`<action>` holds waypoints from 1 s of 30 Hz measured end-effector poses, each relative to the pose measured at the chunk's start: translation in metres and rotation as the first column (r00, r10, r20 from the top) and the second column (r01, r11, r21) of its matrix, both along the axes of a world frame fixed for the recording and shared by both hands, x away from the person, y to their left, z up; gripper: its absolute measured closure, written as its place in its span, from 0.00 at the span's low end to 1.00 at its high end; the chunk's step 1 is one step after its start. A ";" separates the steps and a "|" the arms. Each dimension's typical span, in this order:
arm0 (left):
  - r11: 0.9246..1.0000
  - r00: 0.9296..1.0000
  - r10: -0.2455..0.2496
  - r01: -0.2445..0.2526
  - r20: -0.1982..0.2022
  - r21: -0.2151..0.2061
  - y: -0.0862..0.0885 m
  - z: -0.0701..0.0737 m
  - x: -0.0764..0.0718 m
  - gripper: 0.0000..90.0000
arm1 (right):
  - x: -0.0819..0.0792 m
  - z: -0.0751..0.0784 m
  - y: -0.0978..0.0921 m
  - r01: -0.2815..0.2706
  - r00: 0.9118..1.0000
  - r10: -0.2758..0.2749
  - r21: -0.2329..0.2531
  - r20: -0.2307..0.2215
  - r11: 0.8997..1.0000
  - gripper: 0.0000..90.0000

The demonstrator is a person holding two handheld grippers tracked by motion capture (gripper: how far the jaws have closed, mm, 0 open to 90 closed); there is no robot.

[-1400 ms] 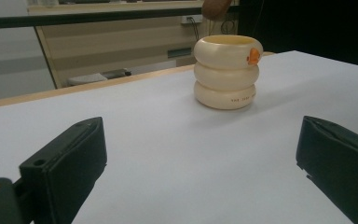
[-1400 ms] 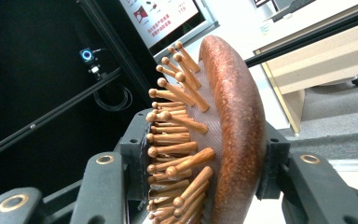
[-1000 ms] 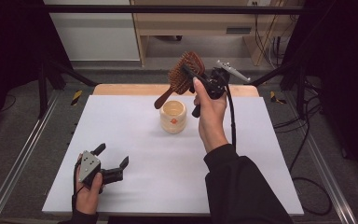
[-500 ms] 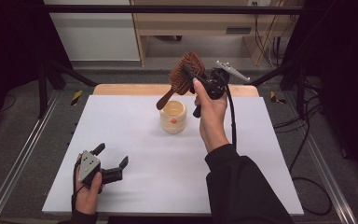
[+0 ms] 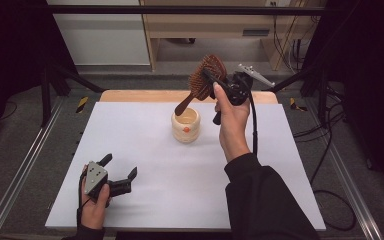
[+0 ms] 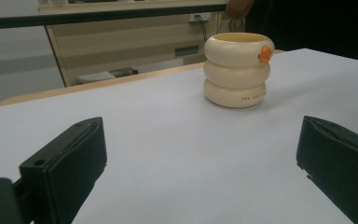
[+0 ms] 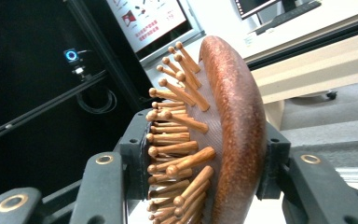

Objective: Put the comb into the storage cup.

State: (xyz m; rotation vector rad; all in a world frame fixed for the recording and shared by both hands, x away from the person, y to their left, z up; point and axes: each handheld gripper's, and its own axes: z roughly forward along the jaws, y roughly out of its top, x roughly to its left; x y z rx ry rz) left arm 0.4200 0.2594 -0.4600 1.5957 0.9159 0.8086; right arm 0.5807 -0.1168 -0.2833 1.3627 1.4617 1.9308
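Right gripper [image 5: 214, 80] is clamped on the head of the wooden hairbrush [image 5: 206, 75], held up in the air above the far part of the table [image 5: 145, 130]. In the right gripper view the jaws pinch the brush head from both sides, one on the bristle face, one on the rounded wooden back [image 7: 235, 126].

Brush is tilted: head up and away, handle slanting down toward the cream ringed cup [image 5: 186, 125]. Handle tip sits just above the cup's rim, at its far-left edge; can't tell if it touches.

Versus 1.0 s and 0.5 s ago: barely any change. Brush at about the same tilt, handle tip maybe a touch closer to the cup mouth. Cup hasn't moved.

Left gripper [image 5: 117, 175] rests low at the near-left of the table, jaws wide apart, nothing between them, same spot as before. Its own view looks across the white surface at the cup [image 6: 238, 70], well apart from it.
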 end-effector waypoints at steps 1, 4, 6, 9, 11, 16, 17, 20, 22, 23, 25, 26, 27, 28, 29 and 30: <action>1.000 1.000 -0.001 0.001 0.000 0.000 0.000 0.000 0.000 0.02 | 0.000 0.000 -0.001 0.002 1.000 -0.002 -0.001 0.003 1.000 0.55; 1.000 1.000 -0.004 0.004 -0.003 0.006 -0.001 -0.001 0.001 0.02 | 0.001 0.001 -0.003 0.001 1.000 -0.001 0.001 0.004 1.000 0.55; 1.000 1.000 -0.005 0.005 -0.006 0.007 -0.002 -0.001 0.001 0.02 | 0.001 0.000 -0.004 -0.005 1.000 0.005 0.000 0.003 1.000 0.55; 1.000 1.000 -0.007 0.007 -0.006 0.007 -0.002 -0.001 0.001 0.02 | 0.002 0.000 -0.006 -0.005 1.000 0.005 -0.003 0.000 1.000 0.55; 1.000 1.000 -0.007 0.007 -0.006 0.006 -0.002 -0.001 0.001 0.02 | 0.003 0.000 -0.008 0.003 1.000 -0.003 -0.008 0.001 1.000 0.55; 1.000 1.000 -0.007 0.008 -0.006 0.005 -0.002 -0.001 0.001 0.02 | 0.007 -0.003 -0.009 0.011 1.000 -0.012 -0.024 -0.016 1.000 0.55; 1.000 1.000 -0.008 0.008 -0.006 0.005 -0.002 -0.001 0.001 0.02 | 0.008 -0.004 -0.009 0.012 1.000 -0.012 -0.027 -0.018 1.000 0.55; 1.000 1.000 -0.008 0.008 -0.007 0.004 -0.002 -0.001 0.001 0.02 | 0.010 -0.006 -0.008 0.013 1.000 -0.014 -0.039 -0.024 0.999 0.55; 1.000 1.000 -0.008 0.008 -0.006 0.003 -0.001 -0.001 0.001 0.02 | 0.011 -0.008 -0.007 0.013 0.999 -0.015 -0.051 -0.030 0.999 0.55; 1.000 1.000 -0.008 0.008 -0.006 0.003 -0.001 -0.001 0.001 0.02 | 0.011 -0.009 -0.007 0.015 0.999 -0.016 -0.056 -0.030 0.998 0.55; 1.000 1.000 -0.008 0.008 -0.006 0.003 -0.001 -0.001 0.001 0.02 | 0.012 -0.010 -0.007 0.016 0.999 -0.018 -0.060 -0.033 0.998 0.55; 1.000 1.000 -0.007 0.007 -0.006 0.003 -0.001 -0.001 0.001 0.02 | 0.012 -0.010 -0.006 0.016 0.999 -0.018 -0.064 -0.033 0.998 0.55; 1.000 1.000 -0.008 0.008 -0.006 0.003 -0.001 -0.001 0.001 0.02 | 0.013 -0.011 -0.006 0.017 0.999 -0.020 -0.067 -0.034 0.998 0.55; 1.000 1.000 -0.008 0.008 -0.006 0.003 -0.001 -0.001 0.001 0.02 | 0.013 -0.011 -0.006 0.017 0.999 -0.019 -0.068 -0.037 0.998 0.55; 1.000 1.000 -0.009 0.009 -0.006 0.004 -0.001 -0.001 0.001 0.02 | 0.013 -0.011 -0.005 0.015 0.999 -0.018 -0.068 -0.037 0.998 0.55; 1.000 1.000 -0.009 0.009 -0.006 0.005 -0.002 -0.001 0.001 0.02 | 0.013 -0.011 -0.005 0.015 0.999 -0.017 -0.067 -0.038 0.998 0.55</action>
